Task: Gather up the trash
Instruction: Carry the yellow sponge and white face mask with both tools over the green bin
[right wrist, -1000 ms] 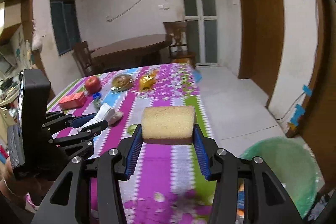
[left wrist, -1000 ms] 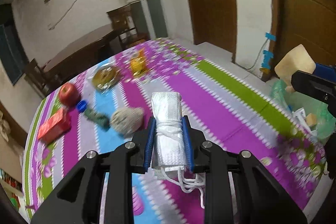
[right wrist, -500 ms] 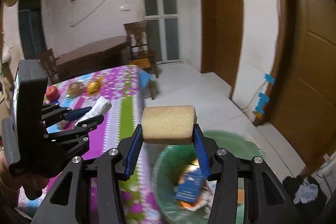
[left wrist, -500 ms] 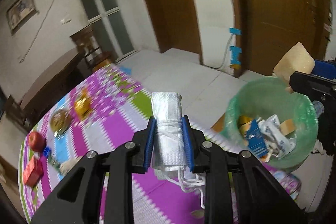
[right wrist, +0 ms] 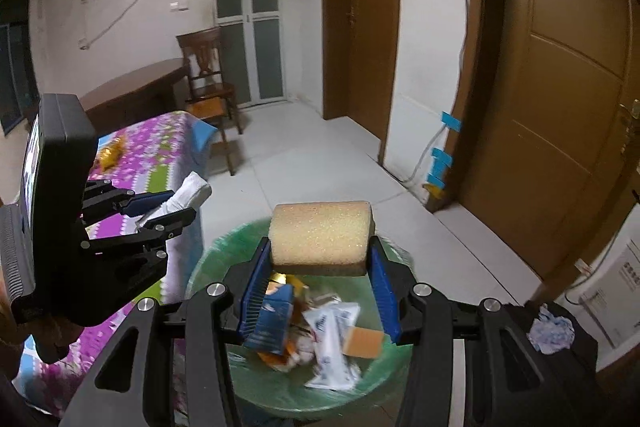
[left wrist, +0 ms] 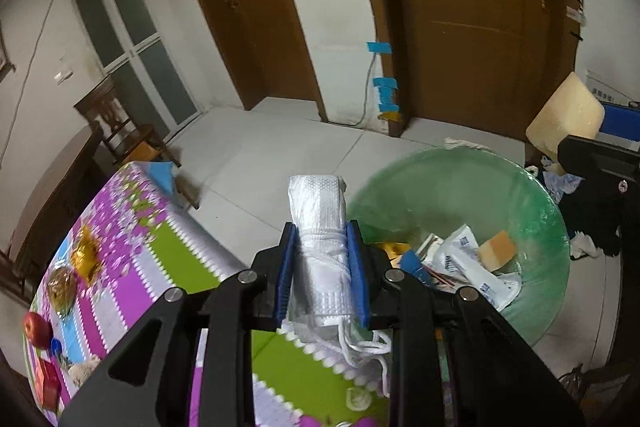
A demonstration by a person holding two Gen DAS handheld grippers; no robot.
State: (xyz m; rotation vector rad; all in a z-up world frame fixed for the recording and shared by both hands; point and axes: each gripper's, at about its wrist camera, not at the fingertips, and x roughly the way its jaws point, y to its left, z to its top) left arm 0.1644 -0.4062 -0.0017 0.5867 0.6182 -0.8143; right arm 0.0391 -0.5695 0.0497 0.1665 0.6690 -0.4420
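Note:
My left gripper (left wrist: 320,259) is shut on a rolled white cloth (left wrist: 320,227) with loose strings, held over the table edge just left of the green-lined trash bin (left wrist: 532,195). My right gripper (right wrist: 318,267) is shut on a yellow sponge (right wrist: 320,231), held above the same bin (right wrist: 216,255). The bin holds wrappers, a blue carton (right wrist: 274,315) and a sponge piece (right wrist: 362,341). The left gripper and cloth (right wrist: 188,193) show at the left of the right wrist view. The sponge (left wrist: 566,119) shows at the right of the left wrist view.
The table with a purple, green and white striped cloth (left wrist: 168,243) carries an apple (left wrist: 36,327), a red box (left wrist: 46,383), wrapped snacks (left wrist: 86,251) and a blue cap. A wooden chair (right wrist: 208,83), brown doors (right wrist: 568,75) and tiled floor lie beyond. A crumpled wrapper (right wrist: 550,333) lies on dark cloth beside the bin.
Both grippers swung right from over the table to the bin, still holding cloth and sponge. The bin now fills the lower views and the table has slid left.

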